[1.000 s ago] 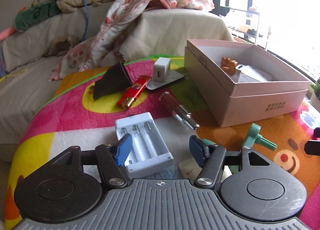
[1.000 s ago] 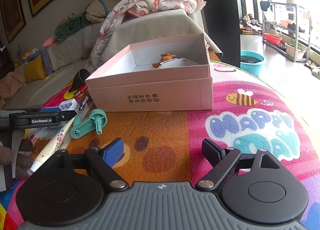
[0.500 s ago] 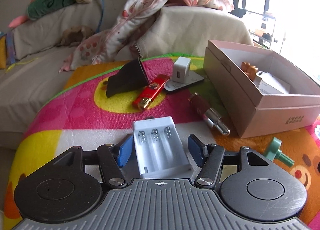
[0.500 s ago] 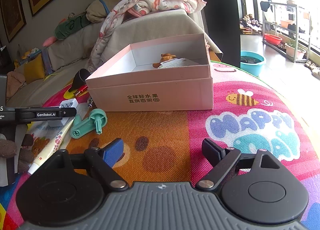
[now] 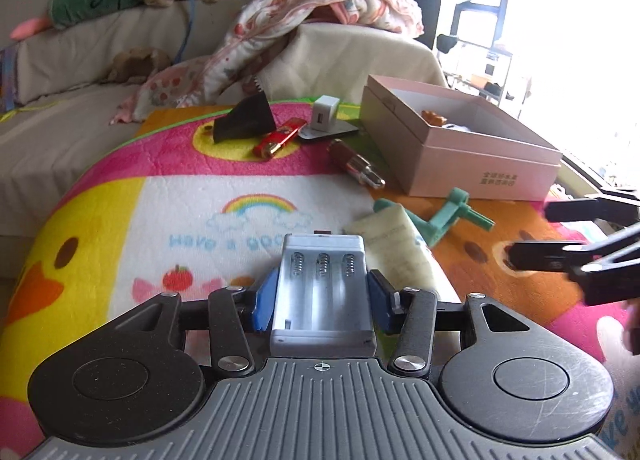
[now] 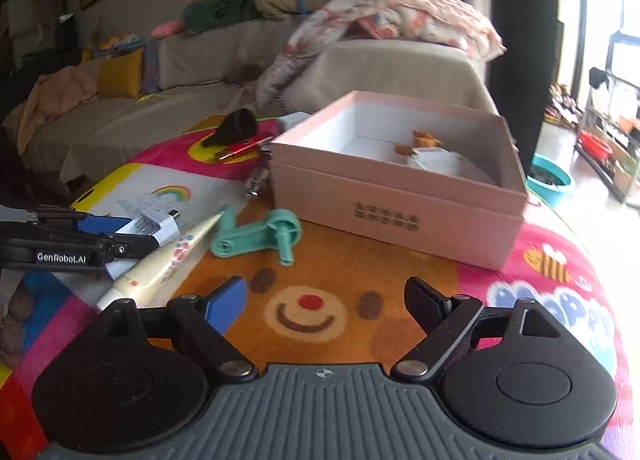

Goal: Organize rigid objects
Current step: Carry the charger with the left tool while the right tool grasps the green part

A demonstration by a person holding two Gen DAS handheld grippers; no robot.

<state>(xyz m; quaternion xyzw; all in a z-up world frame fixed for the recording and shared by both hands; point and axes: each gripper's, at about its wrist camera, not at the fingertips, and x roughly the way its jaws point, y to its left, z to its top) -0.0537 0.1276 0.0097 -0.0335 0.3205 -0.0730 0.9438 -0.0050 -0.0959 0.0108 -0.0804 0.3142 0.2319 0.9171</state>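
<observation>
White battery holder (image 5: pixel 323 292) sitting between blue pads of left tongs (image 5: pixel 323 300), jaws just closing, pads pressing its sides, near edge of colourful mat (image 5: pixel 120 212). Pink box (image 5: pixel 476 156) lying far right; green crank (image 5: pixel 444 220) between.

Right view: right tongs (image 6: pixel 324 300) gaping wide, holding nothing, hovering above mat's smiley patch. Box far right, cream tube (image 6: pixel 160 264) left.

Left gripper (image 5: pixel 322 302): jaws have just been closing and now clamp the sides of a white three-slot battery holder (image 5: pixel 323 292), blue pads against its walls. Beyond it on the cartoon play mat (image 5: pixel 120 216) lie a cream tube (image 5: pixel 394 248) and a green plastic crank (image 5: pixel 448 216). The pink box (image 5: pixel 460 152) stands open at right.
</observation>
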